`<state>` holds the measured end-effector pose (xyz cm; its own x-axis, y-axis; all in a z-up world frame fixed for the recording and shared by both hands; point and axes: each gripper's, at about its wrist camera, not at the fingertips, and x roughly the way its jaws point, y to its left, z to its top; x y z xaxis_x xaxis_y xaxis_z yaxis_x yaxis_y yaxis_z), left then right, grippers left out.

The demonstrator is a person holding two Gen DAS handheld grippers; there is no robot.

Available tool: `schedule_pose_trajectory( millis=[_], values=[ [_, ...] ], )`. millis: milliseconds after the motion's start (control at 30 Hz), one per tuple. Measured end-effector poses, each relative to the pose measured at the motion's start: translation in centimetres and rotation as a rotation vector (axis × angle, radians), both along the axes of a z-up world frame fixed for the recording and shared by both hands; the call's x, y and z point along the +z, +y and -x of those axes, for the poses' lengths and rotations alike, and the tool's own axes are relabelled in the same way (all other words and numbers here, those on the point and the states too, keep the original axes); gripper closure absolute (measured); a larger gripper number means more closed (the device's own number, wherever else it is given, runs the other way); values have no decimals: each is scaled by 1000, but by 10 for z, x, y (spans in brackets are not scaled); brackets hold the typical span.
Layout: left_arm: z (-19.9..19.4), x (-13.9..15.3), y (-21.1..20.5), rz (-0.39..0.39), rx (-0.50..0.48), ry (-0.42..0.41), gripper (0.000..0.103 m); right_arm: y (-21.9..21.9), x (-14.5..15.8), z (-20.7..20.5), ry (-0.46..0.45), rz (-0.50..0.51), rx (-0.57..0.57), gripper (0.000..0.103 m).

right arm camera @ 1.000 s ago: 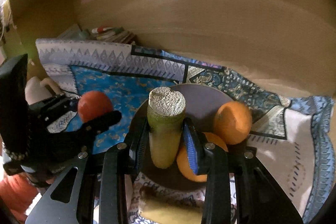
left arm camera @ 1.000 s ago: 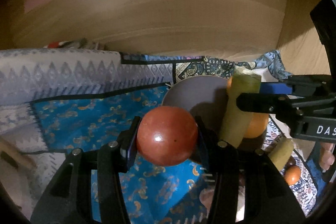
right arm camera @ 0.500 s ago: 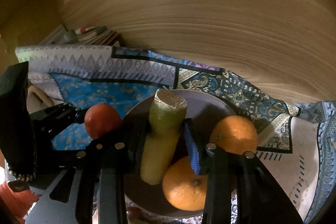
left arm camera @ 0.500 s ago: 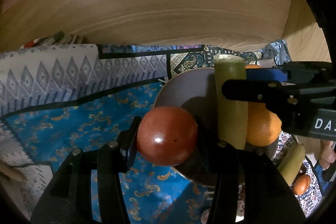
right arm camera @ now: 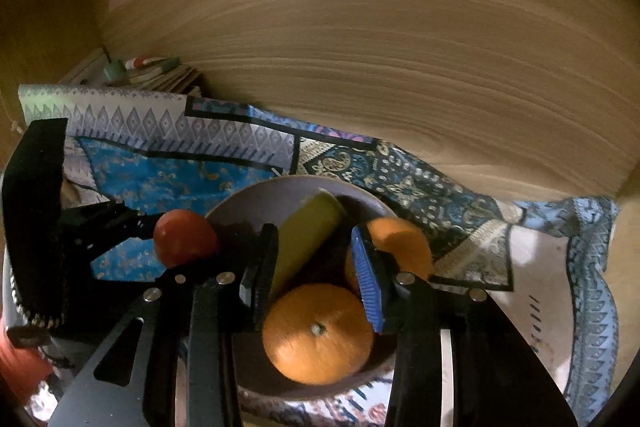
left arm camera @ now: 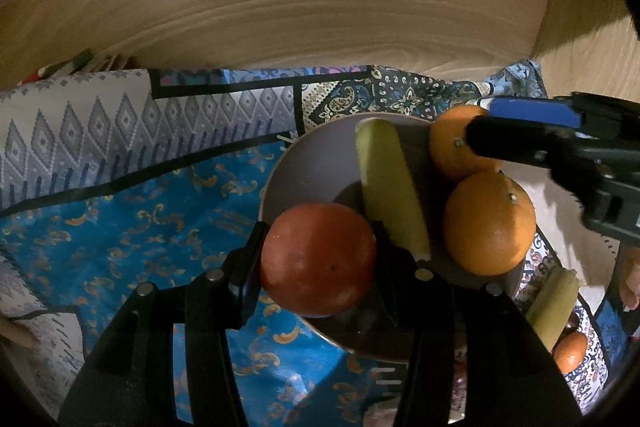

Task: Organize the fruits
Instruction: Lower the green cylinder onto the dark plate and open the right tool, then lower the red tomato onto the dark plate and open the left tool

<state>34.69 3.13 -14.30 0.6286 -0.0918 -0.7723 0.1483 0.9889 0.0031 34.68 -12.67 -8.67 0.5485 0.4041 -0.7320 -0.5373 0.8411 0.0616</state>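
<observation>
A grey bowl (left arm camera: 316, 163) (right arm camera: 256, 199) sits on a patterned blue cloth. In it lie a green-yellow stalk piece (left arm camera: 390, 187) (right arm camera: 308, 231) and two oranges (left arm camera: 488, 223) (right arm camera: 318, 333). My left gripper (left arm camera: 318, 259) is shut on a red tomato (left arm camera: 318, 259) (right arm camera: 184, 243), held over the bowl's near-left rim. My right gripper (right arm camera: 316, 279) is open above the bowl; the stalk piece lies free between its fingers, leaning against the left finger (right arm camera: 262, 275).
A second green stalk piece (left arm camera: 554, 303) and a small orange fruit (left arm camera: 570, 351) lie on the cloth right of the bowl. A wooden wall rises close behind. Books and pens (right arm camera: 152, 71) lie at the back left.
My right gripper has opened and let the stalk piece drop into the bowl. My left gripper has carried the tomato forward over the bowl's rim.
</observation>
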Motion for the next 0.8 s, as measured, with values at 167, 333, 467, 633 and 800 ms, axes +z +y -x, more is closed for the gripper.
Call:
schedule_pose_trajectory(
  millis=[167,333,467,633,800],
  values=[
    [0,3,-3,-6,16,-23,29,-15,7,13,-33,20,-14,64],
    [9,16,-10,-27,8,-86,18,-31,9,26,-39,14,-32,54],
    [21,21,-9,-18,5,-85,18,-41,8,37,-29,16,-39,51],
    [47,23,-6,-15,-4,-79,16,-54,6,57,-39,11,-51,47],
    [76,15,-13,-46,-41,-59,11,-70,-2,74,-22,8,-76,47]
  ],
)
